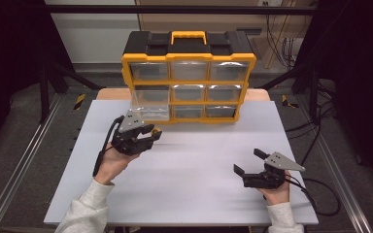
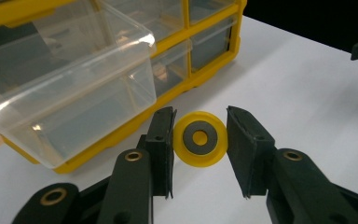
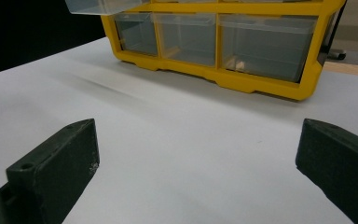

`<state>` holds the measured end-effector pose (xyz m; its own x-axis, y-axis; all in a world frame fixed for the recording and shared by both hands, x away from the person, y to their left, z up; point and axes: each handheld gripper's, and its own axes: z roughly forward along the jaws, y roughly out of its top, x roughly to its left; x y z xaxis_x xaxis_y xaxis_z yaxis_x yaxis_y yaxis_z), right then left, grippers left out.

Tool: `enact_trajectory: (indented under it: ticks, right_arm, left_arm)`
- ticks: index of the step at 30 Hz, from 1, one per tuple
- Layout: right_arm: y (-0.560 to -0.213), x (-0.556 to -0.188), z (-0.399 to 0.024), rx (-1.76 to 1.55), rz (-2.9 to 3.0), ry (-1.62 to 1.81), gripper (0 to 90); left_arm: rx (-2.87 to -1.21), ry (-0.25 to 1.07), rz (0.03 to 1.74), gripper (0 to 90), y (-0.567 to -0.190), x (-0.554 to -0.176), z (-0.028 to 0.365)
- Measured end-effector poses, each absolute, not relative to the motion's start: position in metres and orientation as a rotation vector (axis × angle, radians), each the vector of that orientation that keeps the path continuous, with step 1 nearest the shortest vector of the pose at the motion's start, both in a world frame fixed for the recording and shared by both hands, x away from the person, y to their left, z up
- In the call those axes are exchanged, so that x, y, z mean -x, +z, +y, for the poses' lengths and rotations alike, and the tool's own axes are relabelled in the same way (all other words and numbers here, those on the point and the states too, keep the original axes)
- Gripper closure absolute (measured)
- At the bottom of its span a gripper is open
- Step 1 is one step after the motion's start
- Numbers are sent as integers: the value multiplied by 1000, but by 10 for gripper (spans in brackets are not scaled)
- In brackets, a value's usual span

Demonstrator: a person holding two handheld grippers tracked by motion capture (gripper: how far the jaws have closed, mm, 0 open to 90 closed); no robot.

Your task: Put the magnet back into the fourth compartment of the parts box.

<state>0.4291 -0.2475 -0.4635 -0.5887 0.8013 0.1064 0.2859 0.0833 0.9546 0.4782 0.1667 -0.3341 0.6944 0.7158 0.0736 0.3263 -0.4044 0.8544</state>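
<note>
Desk (image 1: 184, 194): white top, carries everything you're working with.
Organizer (image 1: 188, 77): yellow-and-black drawer cabinet, upright at the far edge of the desk.
Drawer (image 2: 70, 79): clear one, pulled out on the cabinet's left column, just beyond your left jaws.
Right hand-held gripper (image 1: 248, 162): yours, low over the near right of the desk, jaws spread wide, nothing between them.
Left hand-held gripper (image 1: 156, 132): yours, raised in front of the drawer, jaws pinching the wheel by its rim.
Wheel (image 2: 199, 138): small, yellow, grey ring on its face, clear of the desk.
</note>
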Motion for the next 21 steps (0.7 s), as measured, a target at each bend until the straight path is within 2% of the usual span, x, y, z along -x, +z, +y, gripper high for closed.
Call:
enact_trajectory:
  ticks: [21]
  right_arm:
    - [-463, -429, -248, -1069, 1919, 1521, 0]
  left_arm:
    - [-1978, 625, 836, 625, -299, -500, 175]
